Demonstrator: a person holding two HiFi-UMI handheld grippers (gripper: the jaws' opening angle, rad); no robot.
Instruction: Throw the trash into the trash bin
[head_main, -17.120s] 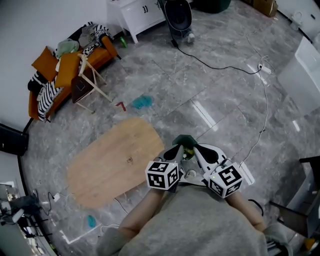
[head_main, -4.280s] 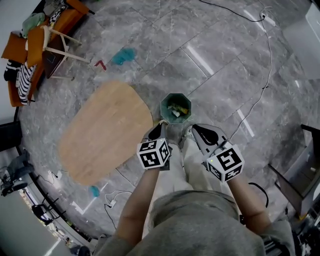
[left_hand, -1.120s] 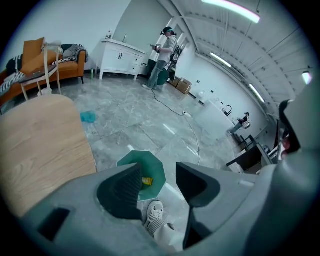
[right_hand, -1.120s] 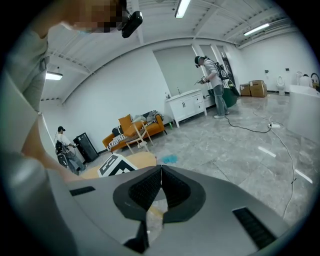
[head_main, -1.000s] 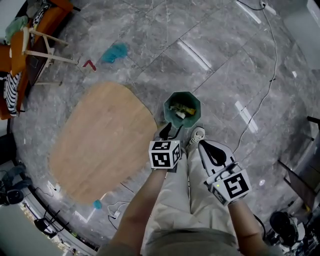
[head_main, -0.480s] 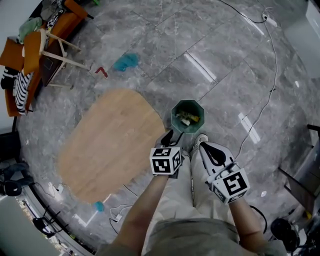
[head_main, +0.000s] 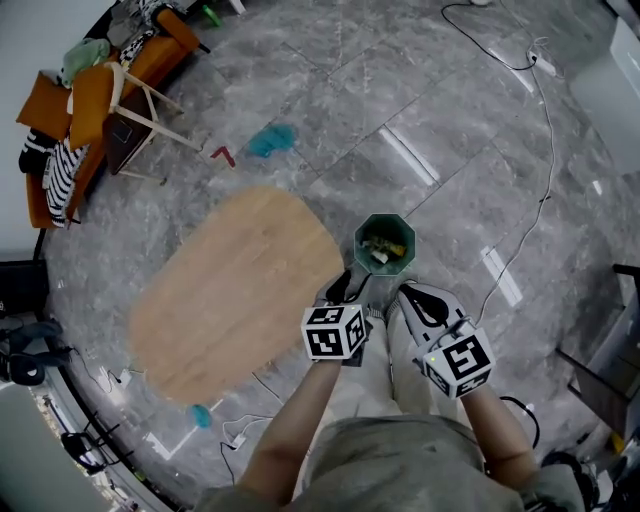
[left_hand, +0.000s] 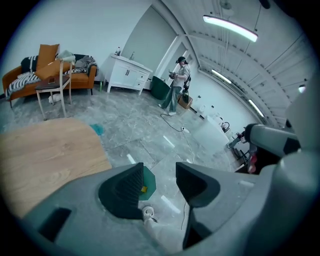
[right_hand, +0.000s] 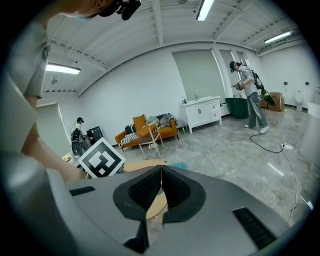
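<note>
- Left gripper (head_main: 348, 290) and right gripper (head_main: 412, 298) have lifted off the bin (head_main: 360, 232).
- Left gapes empty; right is pinched shut, empty.
- Trash (head_main: 384, 250) lies inside, maybe all.
- Check the floor (head_main: 450, 150) for more.

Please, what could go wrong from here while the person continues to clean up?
1. The trash bin, already holding trash, stands close in front of the person; a step could tip it.
2. A cable trails to the person's right; it could catch a foot.
3. A teal scrap lies beyond the table and may be overlooked.
</note>
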